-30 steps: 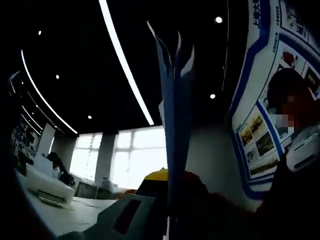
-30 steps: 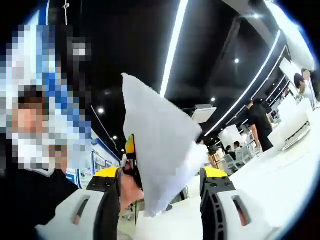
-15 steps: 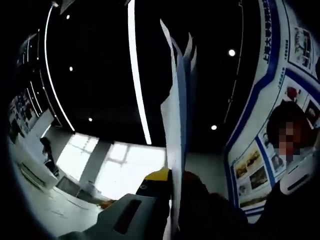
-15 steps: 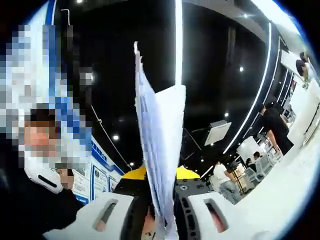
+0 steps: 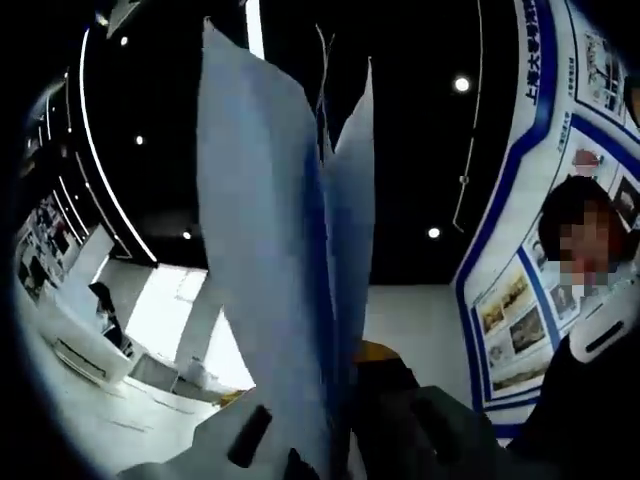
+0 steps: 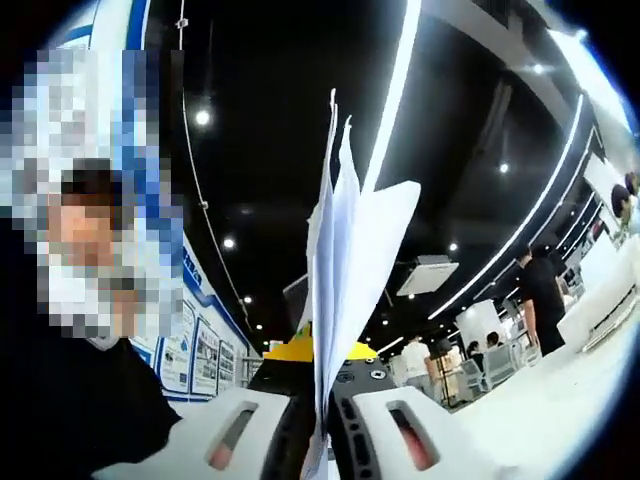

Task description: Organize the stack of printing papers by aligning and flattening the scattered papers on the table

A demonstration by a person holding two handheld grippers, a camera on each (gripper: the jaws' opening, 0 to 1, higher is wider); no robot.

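Left gripper view: the left gripper points upward toward a dark ceiling crossed by light strips and dotted with spotlights. A sheaf of papers stands on edge between its jaws, which are closed against the sheaf near its lower end. The sheets fan apart toward the top, their upper edges uneven. The jaws are largely hidden behind the sheets, so only their grey bases and a patch of yellow can be made out. At the right edge stands a person in dark clothes, before a wall of blue-bordered posters. At lower left lies a white bench, with bright windows beyond it.

Right gripper view: the right gripper also points upward, its white jaws drawn together on the papers, pinching them at their lower end. The sheets rise on edge and splay at the top, one corner bending to the right. The person fills the left side. At lower right is a white bench, and beyond it stand several other people, beneath the ceiling's light strips.
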